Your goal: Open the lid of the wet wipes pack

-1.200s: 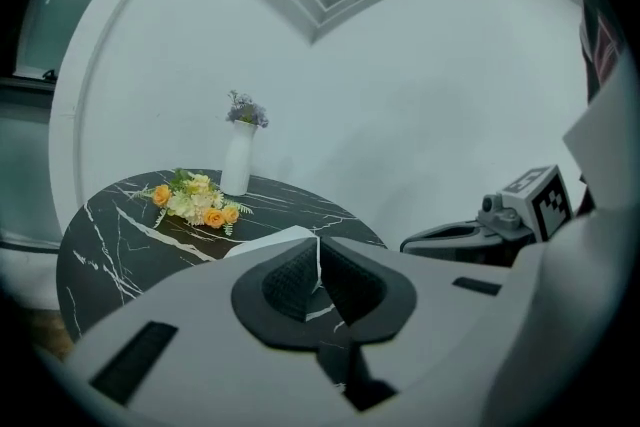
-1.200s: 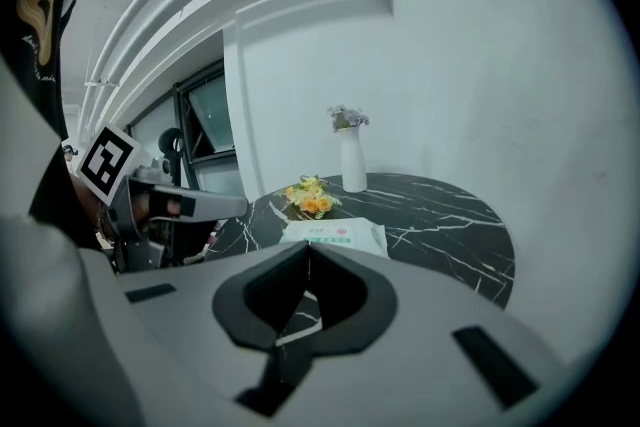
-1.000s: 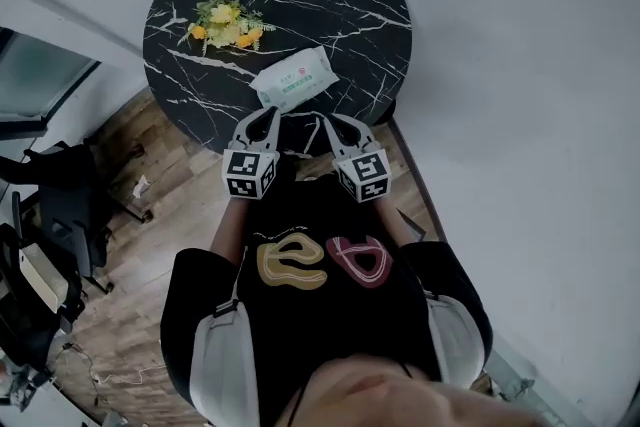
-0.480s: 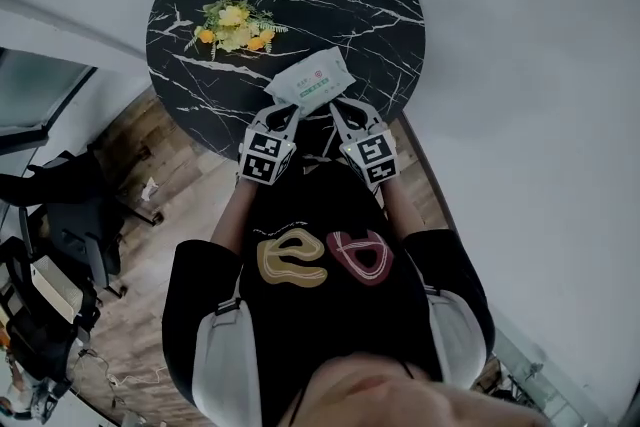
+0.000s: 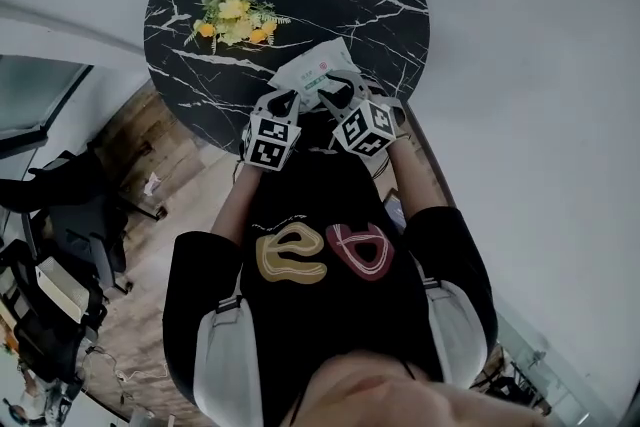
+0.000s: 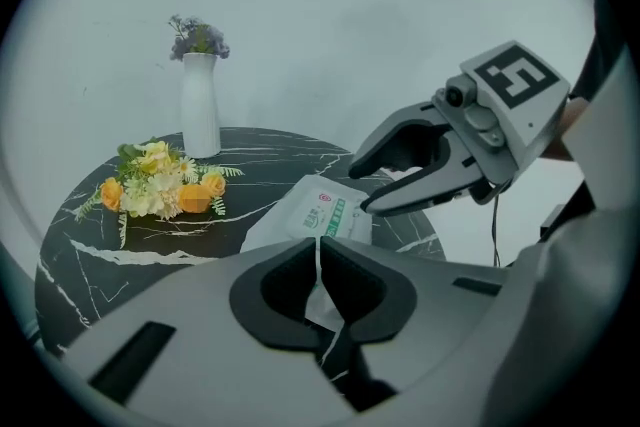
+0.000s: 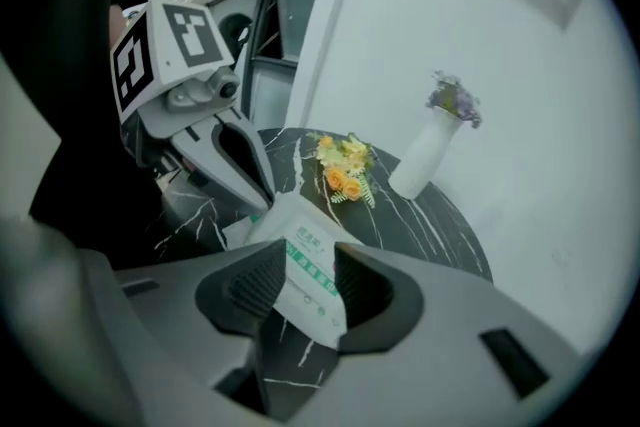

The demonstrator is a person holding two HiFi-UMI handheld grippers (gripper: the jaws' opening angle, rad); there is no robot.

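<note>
1. Right gripper view: the right gripper (image 7: 308, 265) jaws have just been opening and stand apart. The wet wipes pack (image 7: 305, 250) shows in the gap, ungripped, flat on the marble table (image 5: 380, 5) near its near edge.
2. The left gripper (image 6: 320, 250) jaws are together and empty. Pin the pack with it while the right catches the lid edge.
3. The white vase (image 6: 200, 115) holds purple flowers (image 6: 197, 35); the pack looks closed.

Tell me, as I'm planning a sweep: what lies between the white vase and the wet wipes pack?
Bare black marble tabletop; the head view shows the flower bouquet just left of that line.
</note>
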